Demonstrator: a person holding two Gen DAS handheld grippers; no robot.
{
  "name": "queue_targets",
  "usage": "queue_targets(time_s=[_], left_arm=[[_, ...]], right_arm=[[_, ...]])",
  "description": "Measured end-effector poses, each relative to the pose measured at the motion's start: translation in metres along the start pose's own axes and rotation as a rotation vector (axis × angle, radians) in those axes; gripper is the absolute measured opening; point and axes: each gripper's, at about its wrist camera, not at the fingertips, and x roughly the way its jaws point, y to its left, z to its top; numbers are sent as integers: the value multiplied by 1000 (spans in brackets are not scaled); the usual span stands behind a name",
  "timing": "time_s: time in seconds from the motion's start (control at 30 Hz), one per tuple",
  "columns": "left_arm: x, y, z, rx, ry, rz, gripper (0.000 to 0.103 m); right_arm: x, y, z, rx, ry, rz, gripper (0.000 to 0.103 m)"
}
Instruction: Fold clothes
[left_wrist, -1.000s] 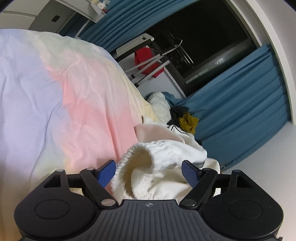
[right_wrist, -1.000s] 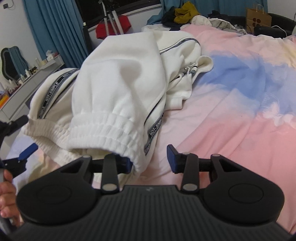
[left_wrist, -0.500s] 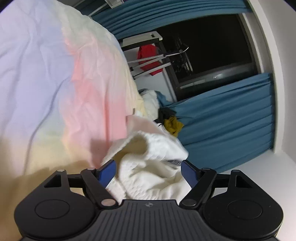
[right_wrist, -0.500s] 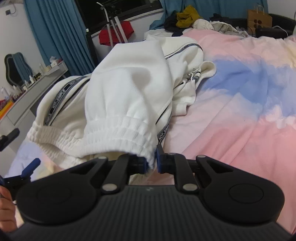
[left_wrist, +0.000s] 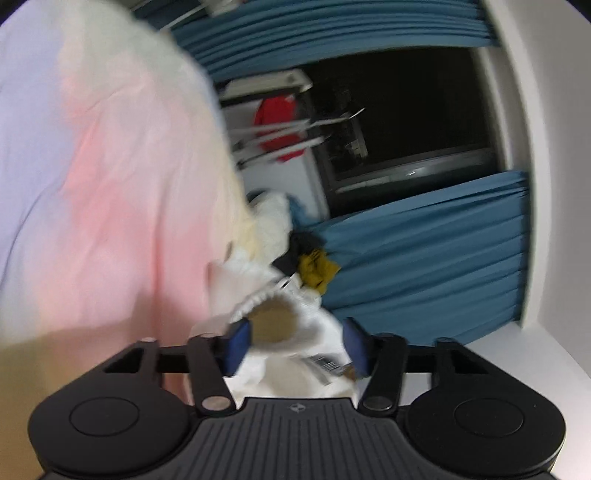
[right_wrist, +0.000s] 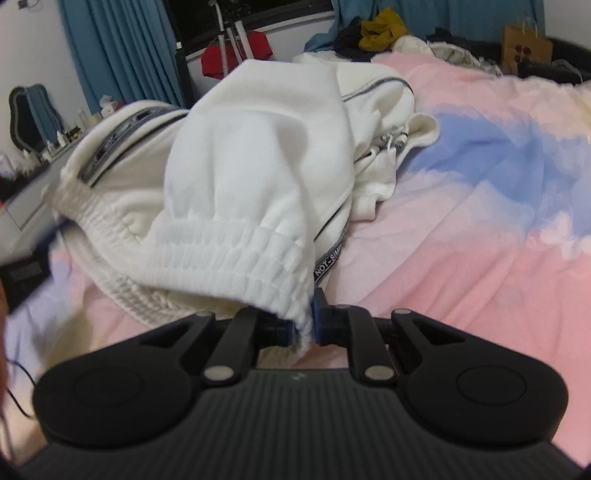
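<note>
White jogger trousers (right_wrist: 258, 155) with a dark lettered side stripe lie bunched on a bed covered by a pink, blue and cream duvet (right_wrist: 480, 229). One ribbed ankle cuff (right_wrist: 236, 254) faces the right wrist camera; the other ribbed cuff (left_wrist: 258, 301) shows in the left wrist camera.

The right gripper (right_wrist: 301, 325) has its fingers pressed nearly together, pinching the lower corner of the near cuff between the blue pads.

The left gripper (left_wrist: 295, 341) is halfway open and its jaws are closing, with the other cuff's white fabric between them. That view is blurred by motion, so whether the blue pads (left_wrist: 236, 341) already press the cloth cannot be told; they appear just beside it.

Behind the bed are blue curtains (left_wrist: 424, 258), a dark window, a red garment (right_wrist: 236, 55) on a rack, and a heap of other clothes with a mustard-yellow piece (right_wrist: 380, 33) on top.

The step in hand appears to be taking hold of both leg ends before folding. The next move likely calls for the left jaws to finish closing on their cuff, then both hands lifting together and drawing the legs out straight, so the trousers can be laid flat on the duvet and folded.
</note>
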Motion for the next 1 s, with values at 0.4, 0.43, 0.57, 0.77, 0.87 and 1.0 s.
queue_targets(time_s=[0.4, 0.43, 0.57, 0.77, 0.87, 1.0], left_arm=[[33, 29, 21, -53, 120, 90, 65], [39, 31, 22, -60, 141, 95, 65], [55, 36, 35, -135, 177, 45, 53], [64, 20, 81, -137, 160, 50, 17], [59, -6, 120, -38, 118, 87, 12], [43, -47, 185, 89, 34, 146, 9]], right_arm=[[-18, 27, -4, -128, -62, -75, 13], [-17, 28, -5, -127, -61, -76, 13], [-20, 37, -9, -135, -34, -26, 13], [-44, 73, -21, -164, -68, 118, 13], [-51, 95, -21, -156, -99, 222, 13], [-58, 133, -10, -139, -187, 424, 13]])
